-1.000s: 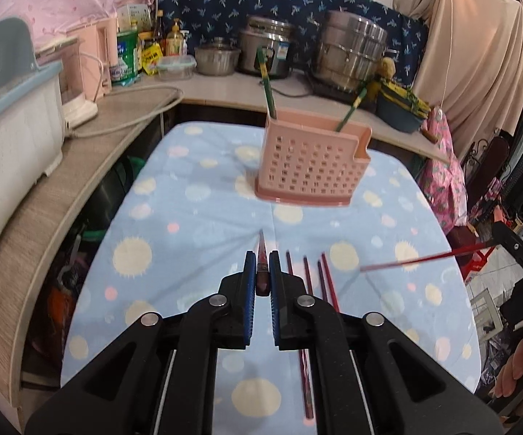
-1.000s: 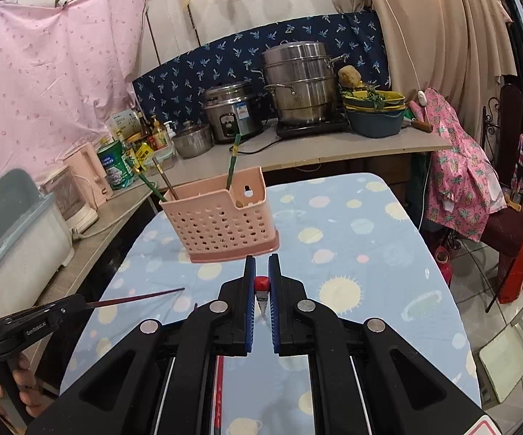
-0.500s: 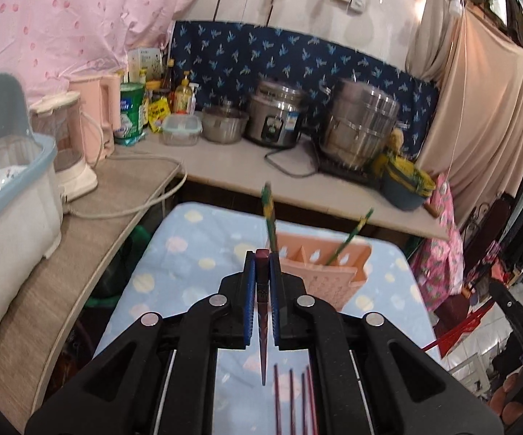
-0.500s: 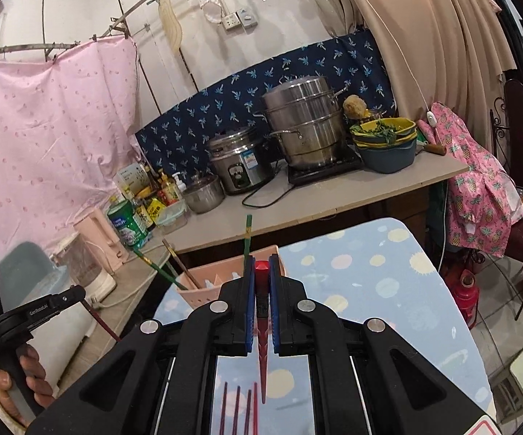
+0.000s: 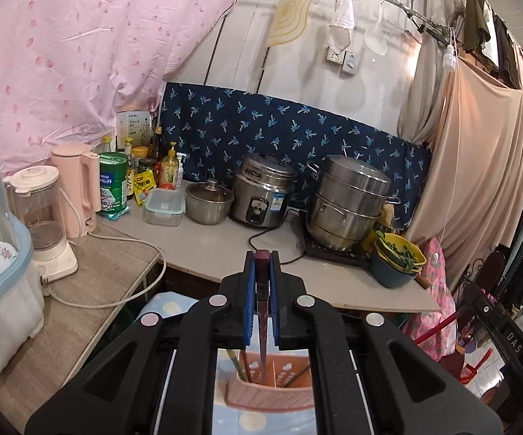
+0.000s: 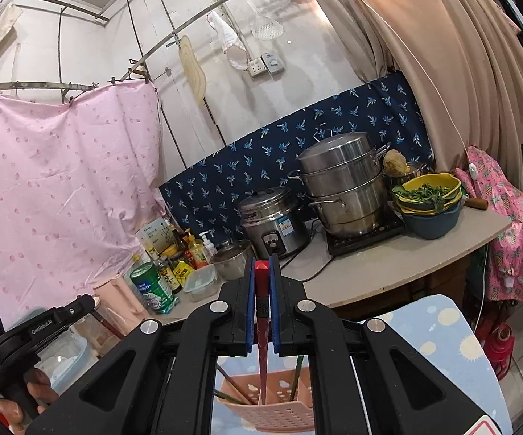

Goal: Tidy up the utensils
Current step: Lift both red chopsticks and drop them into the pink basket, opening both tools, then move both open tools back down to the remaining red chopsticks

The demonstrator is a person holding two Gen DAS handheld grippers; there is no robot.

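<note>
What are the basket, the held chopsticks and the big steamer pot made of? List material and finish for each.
Basket: most likely moulded plastic, matt pink; the walls are a regular grid of holes.
Chopsticks: dark red one in the left gripper, brighter red one in the right gripper; smooth and glossy, lacquered wood or plastic, can't tell which.
Steamer pot: stainless steel by its look, brushed silver with bright reflections.

A pink caddy (image 6: 283,411) sits on a light blue tablecloth (image 6: 439,340) dotted with pale yellow and white circles. Both black grippers (image 5: 261,282) have blue pads (image 5: 250,304). 1 chopstick (image 5: 261,311) is dark maroon, the other chopstick (image 6: 261,311) bright red. Behind: a navy cloth (image 5: 279,123) with blue palm prints and a pink spotted sheet (image 5: 62,54).
</note>
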